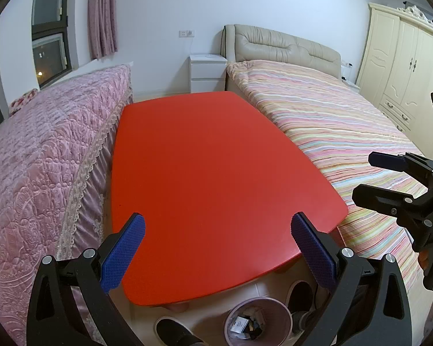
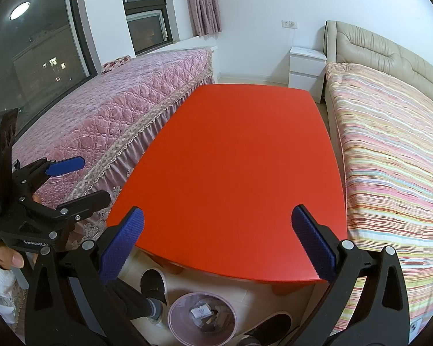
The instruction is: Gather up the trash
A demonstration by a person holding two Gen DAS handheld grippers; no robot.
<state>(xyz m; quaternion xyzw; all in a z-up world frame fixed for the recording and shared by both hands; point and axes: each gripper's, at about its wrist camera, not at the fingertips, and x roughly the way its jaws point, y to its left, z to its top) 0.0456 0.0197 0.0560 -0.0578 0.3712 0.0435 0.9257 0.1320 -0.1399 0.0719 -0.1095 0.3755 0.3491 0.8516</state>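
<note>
A pink waste bin (image 1: 258, 321) stands on the floor under the near edge of the red table (image 1: 210, 173); it holds several pieces of trash, among them a small white box (image 2: 200, 312). The bin also shows in the right wrist view (image 2: 202, 318). My left gripper (image 1: 218, 248) is open and empty above the table's near edge. My right gripper (image 2: 218, 245) is open and empty too. Each shows in the other's view: the right one (image 1: 372, 176) at the right, the left one (image 2: 83, 177) at the left. The red table top (image 2: 236, 167) bears nothing.
A pink quilted bed (image 1: 43, 155) flanks the table on the left, a striped bed (image 1: 332, 121) on the right. A white nightstand (image 1: 207, 72) stands behind, a cream wardrobe (image 1: 404, 66) at far right. The person's slippered feet (image 2: 153, 288) are beside the bin.
</note>
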